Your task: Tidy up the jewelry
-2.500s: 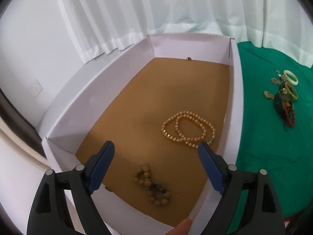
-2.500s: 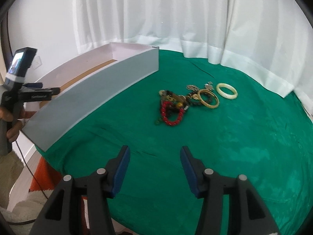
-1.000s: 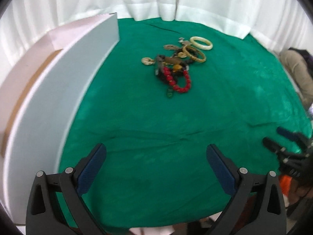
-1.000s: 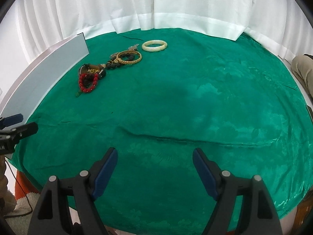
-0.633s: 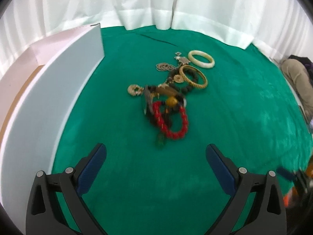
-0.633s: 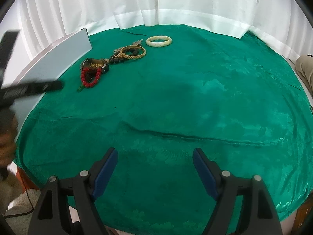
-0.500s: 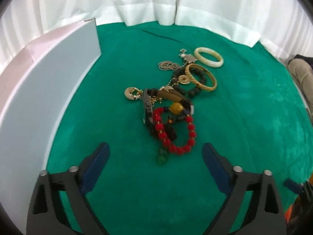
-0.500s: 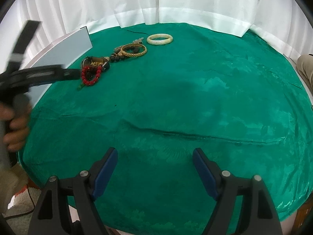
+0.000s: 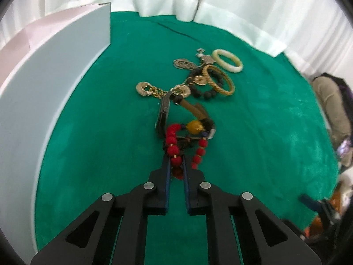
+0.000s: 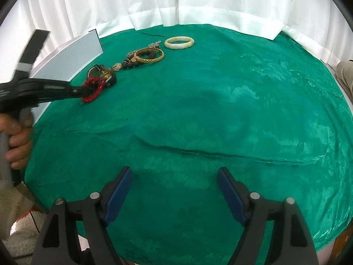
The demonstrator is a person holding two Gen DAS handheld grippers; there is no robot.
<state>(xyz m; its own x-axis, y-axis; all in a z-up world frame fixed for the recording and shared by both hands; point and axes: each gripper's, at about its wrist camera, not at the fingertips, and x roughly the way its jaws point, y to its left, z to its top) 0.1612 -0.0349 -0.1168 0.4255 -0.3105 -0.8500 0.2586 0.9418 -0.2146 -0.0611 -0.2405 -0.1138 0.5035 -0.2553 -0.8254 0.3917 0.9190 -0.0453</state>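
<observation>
The left gripper [image 9: 175, 161] has just been closing and now pinches the near side of the red bead bracelet [image 9: 185, 148], which lies at the near end of the jewelry pile [image 9: 194, 92] on the green cloth [image 9: 264, 132], well apart from the white box [image 9: 55, 88] at the left. The bracelet touches a dark strap [image 9: 164, 114] and an amber bead [image 9: 195, 127], so the lift should probably be slow and straight up, letting tangled pieces slip free before carrying it over the box wall. The right gripper [image 10: 175, 190] hangs open over bare cloth, holding nothing; it could pin the 2 neighbours if they drag along.
</observation>
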